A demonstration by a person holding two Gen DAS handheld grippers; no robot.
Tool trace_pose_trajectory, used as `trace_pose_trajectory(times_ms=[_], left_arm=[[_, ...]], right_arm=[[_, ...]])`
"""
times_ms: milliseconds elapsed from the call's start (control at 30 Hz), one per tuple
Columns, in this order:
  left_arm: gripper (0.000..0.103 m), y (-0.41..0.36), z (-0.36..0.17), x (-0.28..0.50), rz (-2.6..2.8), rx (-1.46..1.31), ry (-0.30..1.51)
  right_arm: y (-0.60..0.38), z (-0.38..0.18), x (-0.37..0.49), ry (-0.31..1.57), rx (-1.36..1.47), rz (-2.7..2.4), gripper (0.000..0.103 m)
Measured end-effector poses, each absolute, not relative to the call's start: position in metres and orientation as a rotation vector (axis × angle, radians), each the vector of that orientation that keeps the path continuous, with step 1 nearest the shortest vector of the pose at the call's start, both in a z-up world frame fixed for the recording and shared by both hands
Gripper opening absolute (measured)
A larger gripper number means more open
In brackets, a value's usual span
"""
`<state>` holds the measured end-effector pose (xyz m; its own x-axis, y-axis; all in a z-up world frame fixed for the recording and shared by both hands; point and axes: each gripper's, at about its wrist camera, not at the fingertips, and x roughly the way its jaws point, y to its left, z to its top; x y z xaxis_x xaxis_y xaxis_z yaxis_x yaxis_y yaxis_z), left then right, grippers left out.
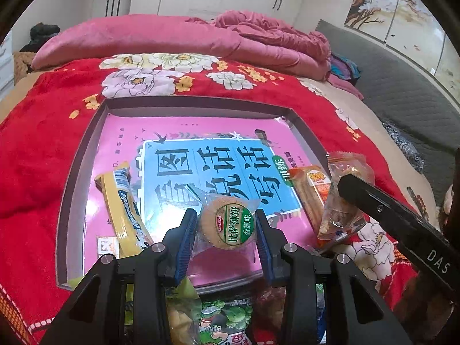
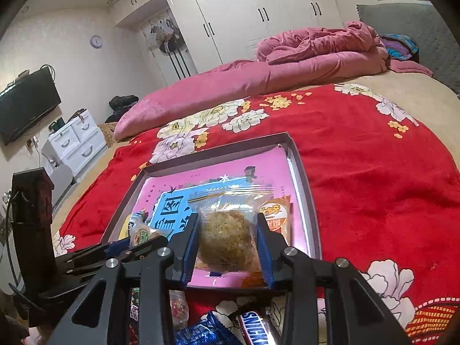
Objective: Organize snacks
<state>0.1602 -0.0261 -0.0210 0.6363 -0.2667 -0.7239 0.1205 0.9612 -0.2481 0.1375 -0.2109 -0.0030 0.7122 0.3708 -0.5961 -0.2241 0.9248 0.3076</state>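
Both tongs hold snacks above the tray (image 1: 86, 155): left tongs (image 1: 227, 230) clamp a round biscuit packet (image 1: 228, 222). Right tongs (image 2: 228, 241) pinch a bagged brown cake (image 2: 227, 238), beside the left tongs.

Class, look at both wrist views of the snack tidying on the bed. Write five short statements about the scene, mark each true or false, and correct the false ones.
1. The left gripper is shut on a round biscuit packet. True.
2. The right gripper is open and holds nothing. False: it is shut on a clear-wrapped brown cake.
3. A yellow snack bar lies in the shallow box. True.
4. The box sits on a bare wooden table. False: it rests on a red flowered blanket.
5. A Snickers bar lies inside the box. False: it lies outside, on the blanket near the camera.
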Motion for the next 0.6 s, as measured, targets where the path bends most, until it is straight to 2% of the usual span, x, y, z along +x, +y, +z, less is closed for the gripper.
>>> trace_pose_trajectory(times_ms=[600], left_arm=[[0.041, -0.020, -0.032, 0.166, -0.204, -0.185, 0.912]], right_arm=[[-0.193, -0.016, 0.149, 0.752, 0.194, 0.369, 0.038]])
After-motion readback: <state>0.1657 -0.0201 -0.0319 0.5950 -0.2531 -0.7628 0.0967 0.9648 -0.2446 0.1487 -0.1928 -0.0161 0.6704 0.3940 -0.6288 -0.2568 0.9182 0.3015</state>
